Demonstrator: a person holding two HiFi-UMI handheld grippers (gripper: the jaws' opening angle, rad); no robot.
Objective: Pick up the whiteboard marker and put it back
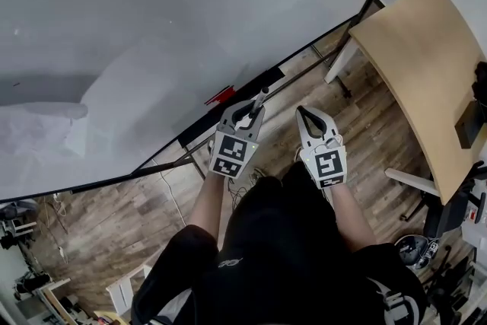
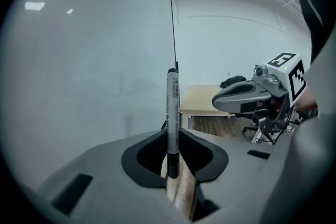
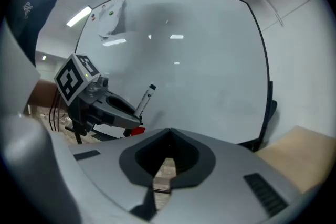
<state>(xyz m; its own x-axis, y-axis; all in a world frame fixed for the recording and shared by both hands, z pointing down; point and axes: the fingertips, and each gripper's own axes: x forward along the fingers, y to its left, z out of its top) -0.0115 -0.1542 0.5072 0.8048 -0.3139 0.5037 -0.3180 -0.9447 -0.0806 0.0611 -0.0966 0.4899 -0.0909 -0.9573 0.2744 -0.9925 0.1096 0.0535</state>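
Left tool (image 1: 253,109) is closed on the marker (image 2: 172,113). Its jaws clamp the dark lower end, and the grey barrel stands up past the tips. Right tool (image 1: 303,113) is empty, with its tips together and only floor showing through the gap behind them. It hangs just beside the left tool and touches nothing.

The pick-up looks done, since the marker is off any surface and carried wholly by the left tool. The put-back is not yet done. From the head view the marker's free end points toward the dark ledge (image 1: 199,126) along the bottom edge of the board (image 1: 152,27). It is near the ledge, but I cannot tell whether it touches. A small red thing (image 1: 220,95) lies on that ledge close by. I judge the ledge to be where the marker belongs, so what is left is to lay it there and let go.

The board is large and white, mostly blank with faint smudges, and it sits in a dark frame on a stand. Below it is a wood-plank floor (image 1: 365,125). To the right stands a pale wooden desk (image 1: 426,65) with a curved edge and a dark object at its far side. A person's arms and dark clothing fill the lower middle of the head view.
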